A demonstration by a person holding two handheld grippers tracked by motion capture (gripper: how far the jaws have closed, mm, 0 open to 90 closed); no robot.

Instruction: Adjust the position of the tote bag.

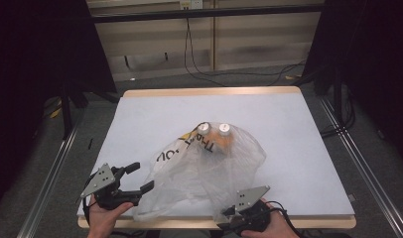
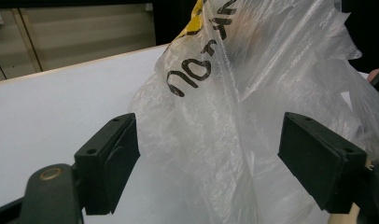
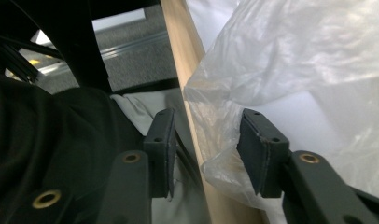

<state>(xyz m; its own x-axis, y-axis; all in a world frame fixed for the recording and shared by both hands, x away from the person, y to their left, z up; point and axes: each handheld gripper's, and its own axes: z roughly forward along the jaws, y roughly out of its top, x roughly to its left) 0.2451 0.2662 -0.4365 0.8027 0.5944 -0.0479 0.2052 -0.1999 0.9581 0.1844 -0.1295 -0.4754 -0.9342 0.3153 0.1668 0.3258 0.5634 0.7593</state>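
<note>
Left tool [image 1: 140,178] held at the bench's seven o'clock corner, jaws spread wide, pointing toward three o'clock at the bag; in the left gripper view [image 2: 208,154] crinkled film of the plastic bag [image 2: 253,93] seen between the jaws, neither pad pressing on it; gripped from below by the left hand [image 1: 102,218].

Right tool [image 1: 224,214] held at five o'clock on the near edge, grey plate on top, right hand [image 1: 271,227] under it; in the right gripper view [image 3: 206,149] jaws parted, a fold of bag film [image 3: 215,116] lying in the gap over the wooden edge of the bench [image 3: 178,51], close against one pad, no firm pinch seen.

Outward from both: the translucent plastic bag [image 1: 209,168] slumped on the bench [image 1: 155,114] from the centre toward six o'clock, black lettering and a yellow patch on its side nearest ten o'clock; inside, at the bag's twelve o'clock end, two bottles with pale round caps [image 1: 214,129] side by side, orange showing below the caps; beyond the bench at twelve o'clock, cables [image 1: 199,64] trailing over the floor.
</note>
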